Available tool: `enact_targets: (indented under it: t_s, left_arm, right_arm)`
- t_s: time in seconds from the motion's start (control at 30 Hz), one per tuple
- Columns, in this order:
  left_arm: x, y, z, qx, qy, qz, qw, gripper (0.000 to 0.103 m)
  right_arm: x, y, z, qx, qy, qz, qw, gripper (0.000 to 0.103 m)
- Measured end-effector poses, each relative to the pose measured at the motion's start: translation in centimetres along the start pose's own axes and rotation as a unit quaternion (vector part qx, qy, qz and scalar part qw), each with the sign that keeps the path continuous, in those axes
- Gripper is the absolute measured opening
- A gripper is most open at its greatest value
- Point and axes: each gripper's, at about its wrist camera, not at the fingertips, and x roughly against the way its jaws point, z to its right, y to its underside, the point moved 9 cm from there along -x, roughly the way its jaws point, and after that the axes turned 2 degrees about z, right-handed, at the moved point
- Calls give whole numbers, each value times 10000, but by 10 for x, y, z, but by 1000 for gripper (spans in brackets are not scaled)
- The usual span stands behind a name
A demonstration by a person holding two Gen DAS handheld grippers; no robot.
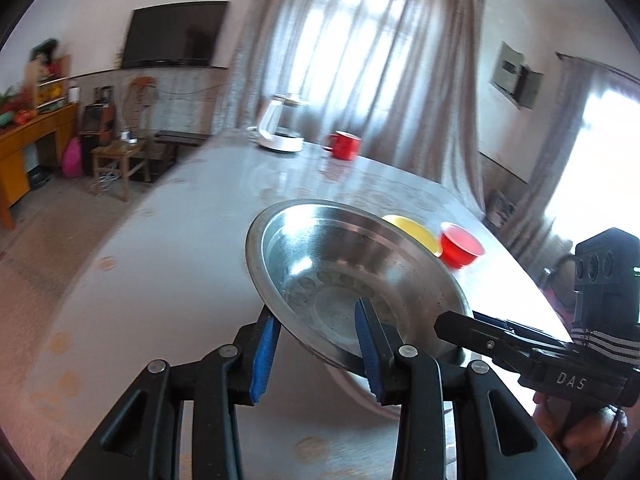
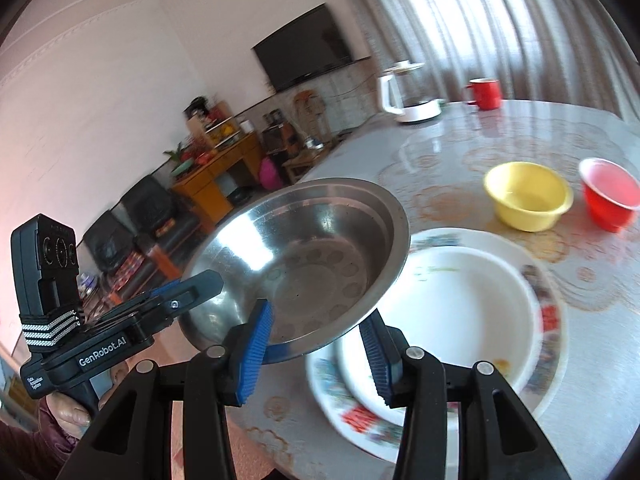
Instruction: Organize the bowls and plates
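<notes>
A steel bowl is held tilted above the table; it also shows in the right wrist view. My left gripper is shut on its near rim, one blue pad inside and one outside. My right gripper is shut on the opposite rim, seen from the side in the left wrist view. Below the bowl lies a white plate stacked on a patterned plate. A yellow bowl and a red bowl stand farther back.
A white kettle and a red mug stand at the far side of the round table. The table's edge drops to the floor on the left, with chairs and a cabinet beyond.
</notes>
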Motion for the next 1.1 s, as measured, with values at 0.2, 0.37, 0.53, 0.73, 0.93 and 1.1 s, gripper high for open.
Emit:
enact_targets:
  t_s: [0.2, 0.37, 0.53, 0.73, 0.93, 1.1]
  left_arm:
    - [-25, 1, 40, -163, 380, -235, 9989, 39]
    - [-36, 9, 57, -223, 558, -401, 9974, 39]
    - [-34, 7, 57, -256, 552, -357, 9975, 39]
    - [-23, -6, 27, -36, 277, -97, 9996, 39]
    - [-14, -11, -30, 375, -255, 86, 9989, 40]
    - [-10, 0, -77, 689, -665, 54, 9954, 40]
  right_arm:
    - [23, 1, 34, -345, 395, 158, 9985, 45]
    - [34, 6, 55, -535, 601, 161, 9966, 45]
    - [35, 7, 59, -600, 652, 162, 9959, 45]
    - [21, -5, 46, -355, 504, 149, 9980, 45]
    - [-28, -26, 10, 111, 160, -110, 9997, 45]
    - [-78, -27, -26, 415, -180, -489, 9978, 45]
